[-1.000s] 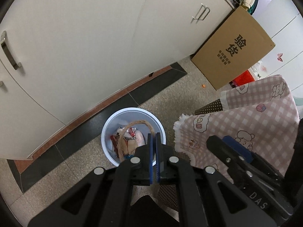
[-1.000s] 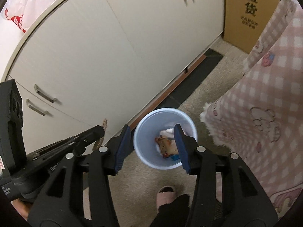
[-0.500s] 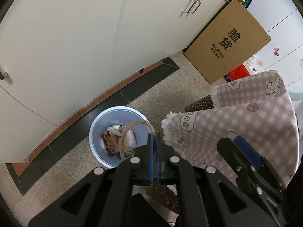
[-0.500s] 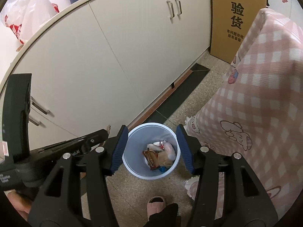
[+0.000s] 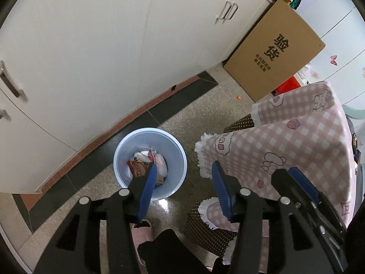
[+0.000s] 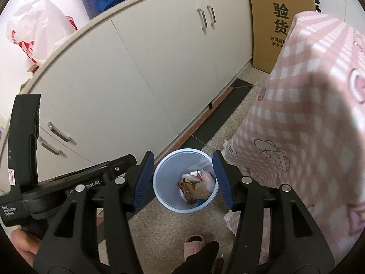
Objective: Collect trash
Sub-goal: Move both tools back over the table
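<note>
A round pale-blue plastic bin (image 5: 150, 163) stands on the speckled floor (image 5: 196, 118), holding crumpled wrappers and paper (image 6: 196, 187). Both the left gripper (image 5: 183, 183) and the right gripper (image 6: 182, 178) hang above it, jaws apart and empty.

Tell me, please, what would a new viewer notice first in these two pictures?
First, the light blue trash bin on the speckled floor beside the white cabinets, with wrappers and crumpled paper inside. Both grippers, left and right, hang open above it, holding nothing. To the right, a pink checked cloth with cartoon animals drapes down, and a cardboard box leans by the cabinets.
</note>
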